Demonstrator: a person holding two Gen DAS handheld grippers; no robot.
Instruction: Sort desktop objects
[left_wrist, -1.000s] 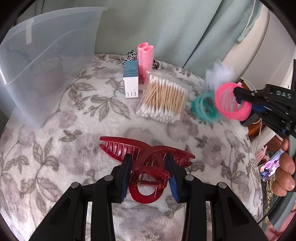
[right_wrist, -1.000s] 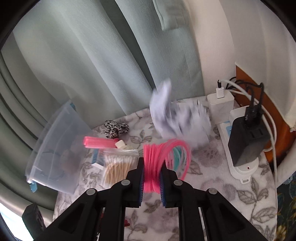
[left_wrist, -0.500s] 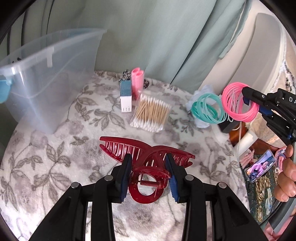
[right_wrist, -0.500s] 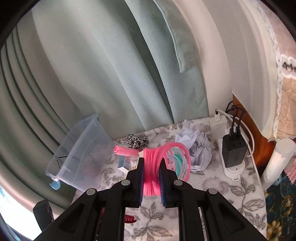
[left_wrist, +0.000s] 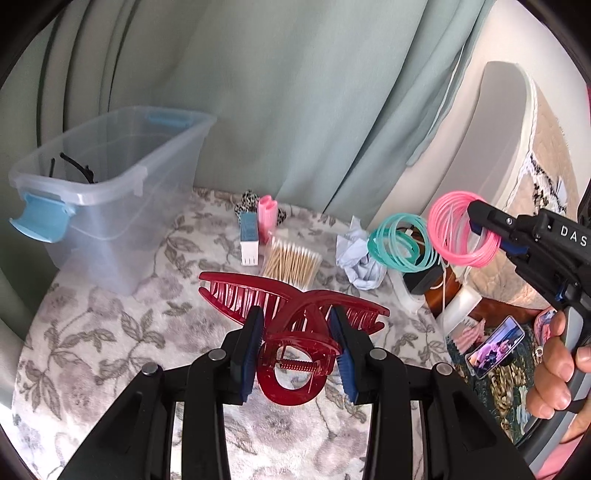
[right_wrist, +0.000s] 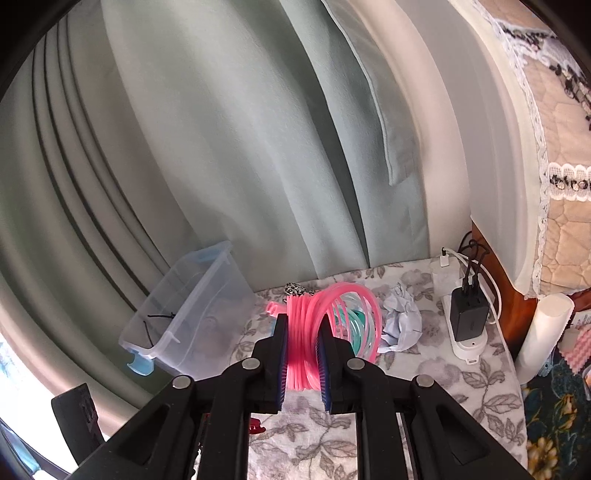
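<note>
One red claw clip (left_wrist: 295, 325) is clamped at its ring end between the fingers of the left gripper (left_wrist: 295, 354), held above the floral cloth (left_wrist: 110, 343); one bundle of pink loops (right_wrist: 301, 350) is pinched in the closed right gripper (right_wrist: 301, 363), with one bundle of teal loops (left_wrist: 400, 242) hanging from it; one clear bin (left_wrist: 110, 206), one pack of cotton swabs (left_wrist: 291, 262), one small box (left_wrist: 248, 240) and one crumpled tissue (left_wrist: 360, 258) are seen on the cloth.
</note>
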